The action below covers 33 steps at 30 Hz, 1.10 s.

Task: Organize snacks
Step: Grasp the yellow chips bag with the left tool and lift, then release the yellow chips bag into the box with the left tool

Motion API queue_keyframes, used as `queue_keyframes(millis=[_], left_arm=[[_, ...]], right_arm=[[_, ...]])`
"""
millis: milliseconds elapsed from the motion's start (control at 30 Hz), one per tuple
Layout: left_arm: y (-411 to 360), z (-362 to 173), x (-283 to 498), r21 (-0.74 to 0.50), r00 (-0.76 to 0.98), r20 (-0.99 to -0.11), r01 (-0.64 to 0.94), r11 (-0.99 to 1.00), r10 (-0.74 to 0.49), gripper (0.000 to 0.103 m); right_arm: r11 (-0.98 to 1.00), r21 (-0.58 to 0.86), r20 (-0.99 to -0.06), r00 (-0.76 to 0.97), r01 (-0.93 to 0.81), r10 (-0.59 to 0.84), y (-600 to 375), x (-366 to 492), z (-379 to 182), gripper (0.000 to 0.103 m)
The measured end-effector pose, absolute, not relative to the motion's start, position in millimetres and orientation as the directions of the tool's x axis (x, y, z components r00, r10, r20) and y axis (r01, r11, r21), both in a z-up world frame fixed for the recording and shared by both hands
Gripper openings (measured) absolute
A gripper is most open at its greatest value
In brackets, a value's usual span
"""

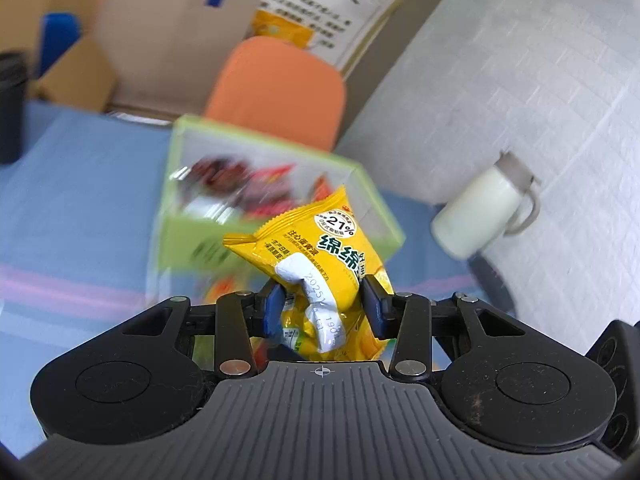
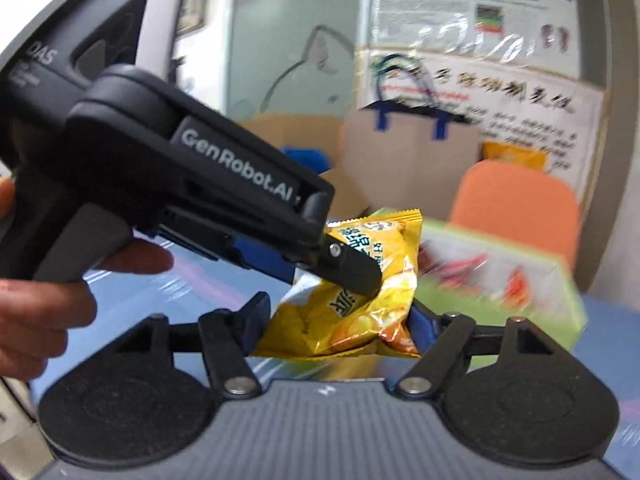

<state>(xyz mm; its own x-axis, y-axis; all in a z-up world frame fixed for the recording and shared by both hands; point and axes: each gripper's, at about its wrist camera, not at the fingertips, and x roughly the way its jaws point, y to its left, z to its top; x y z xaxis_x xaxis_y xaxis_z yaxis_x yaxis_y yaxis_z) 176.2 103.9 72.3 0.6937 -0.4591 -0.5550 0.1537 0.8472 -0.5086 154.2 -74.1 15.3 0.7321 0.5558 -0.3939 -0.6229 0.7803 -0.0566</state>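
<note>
My left gripper (image 1: 320,300) is shut on a yellow snack packet (image 1: 320,252) and holds it in the air, in front of a green-rimmed clear box (image 1: 192,236) with red and orange snacks inside. In the right wrist view the left gripper (image 2: 352,272) comes in from the left, pinching that packet (image 2: 384,248). My right gripper (image 2: 336,328) holds a second yellow snack packet (image 2: 340,328) between its fingers, just under the left gripper. The green box (image 2: 560,312) lies to the right there, blurred.
A blue cloth (image 1: 80,208) covers the table. A white lidded jug (image 1: 488,212) stands at the right. An orange chair (image 1: 280,88), a brown paper bag (image 1: 172,32) and cardboard boxes are behind the table. A black cup (image 1: 12,108) is at the far left.
</note>
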Motion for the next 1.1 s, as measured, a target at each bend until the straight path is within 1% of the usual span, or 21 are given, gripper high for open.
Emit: queue_keyframes(millis=[67, 167, 333, 367, 400, 433, 467, 500, 567, 667, 733, 833, 967, 1100], left_arm=[[89.1, 81.2, 215.4, -0.491, 0.687, -0.554, 0.186, 0.851, -0.469, 0.022], [69.8, 80.4, 272.0, -0.483, 0.666, -0.574, 0.195, 0.854, -0.476, 0.022], [46.3, 54.1, 344.7, -0.481, 0.618, -0.629, 0.168, 0.861, -0.472, 0.022], [45.0, 49.3, 352.9, -0.479, 0.614, -0.634, 0.166, 0.862, -0.47, 0.022], [43.7, 45.3, 359.6, -0.463, 0.621, -0.638, 0.162, 0.871, -0.455, 0.023], [43.6, 43.1, 364.1, -0.439, 0.636, -0.644, 0.148, 0.886, -0.425, 0.032], [45.2, 41.9, 366.7, -0.414, 0.653, -0.646, 0.133, 0.9, -0.394, 0.05], [48.3, 42.6, 366.4, -0.401, 0.673, -0.636, 0.128, 0.907, -0.376, 0.055], [56.5, 49.4, 360.0, -0.393, 0.711, -0.609, 0.114, 0.912, -0.352, 0.056], [67.9, 63.9, 339.1, -0.423, 0.735, -0.563, 0.137, 0.896, -0.378, 0.058], [70.7, 73.4, 318.7, -0.416, 0.755, -0.538, 0.15, 0.897, -0.375, 0.061], [71.2, 81.8, 284.7, -0.409, 0.762, -0.513, 0.187, 0.893, -0.395, 0.065], [59.6, 77.7, 235.4, -0.415, 0.737, -0.508, 0.244, 0.876, -0.446, 0.068], [42.3, 51.7, 183.7, -0.446, 0.687, -0.529, 0.275, 0.852, -0.498, 0.068]], right_arm=[[0.799, -0.051, -0.402, 0.745, -0.599, 0.532, -88.1, 187.6, 23.6, 0.08], [0.819, -0.041, -0.432, 0.75, -0.572, 0.502, -106.5, 238.5, 22.7, 0.08], [0.832, 0.021, -0.494, 0.718, -0.555, 0.491, -119.4, 305.3, 3.2, 0.079], [0.833, 0.024, -0.496, 0.717, -0.552, 0.49, -120.5, 312.0, -0.6, 0.079], [0.835, 0.027, -0.494, 0.719, -0.55, 0.49, -122.4, 315.8, -4.2, 0.082], [0.836, 0.031, -0.489, 0.721, -0.548, 0.491, -124.6, 317.4, -6.7, 0.09], [0.84, 0.033, -0.48, 0.729, -0.541, 0.488, -128.6, 318.4, -8.0, 0.092], [0.847, 0.033, -0.47, 0.74, -0.53, 0.482, -131.4, 317.7, -7.1, 0.092], [0.852, 0.042, -0.442, 0.755, -0.522, 0.484, -140.4, 311.8, -0.4, 0.092], [0.863, 0.039, -0.395, 0.785, -0.504, 0.477, -154.6, 292.9, 14.1, 0.092], [0.874, 0.034, -0.362, 0.81, -0.484, 0.462, -165.4, 276.7, 25.6, 0.092], [0.89, 0.043, -0.341, 0.831, -0.453, 0.439, -181.2, 243.8, 35.6, 0.093], [0.903, 0.055, -0.364, 0.834, -0.426, 0.415, -199.0, 198.7, 28.4, 0.093], [0.926, 0.058, -0.415, 0.834, -0.374, 0.363, -211.6, 144.2, 2.7, 0.093]])
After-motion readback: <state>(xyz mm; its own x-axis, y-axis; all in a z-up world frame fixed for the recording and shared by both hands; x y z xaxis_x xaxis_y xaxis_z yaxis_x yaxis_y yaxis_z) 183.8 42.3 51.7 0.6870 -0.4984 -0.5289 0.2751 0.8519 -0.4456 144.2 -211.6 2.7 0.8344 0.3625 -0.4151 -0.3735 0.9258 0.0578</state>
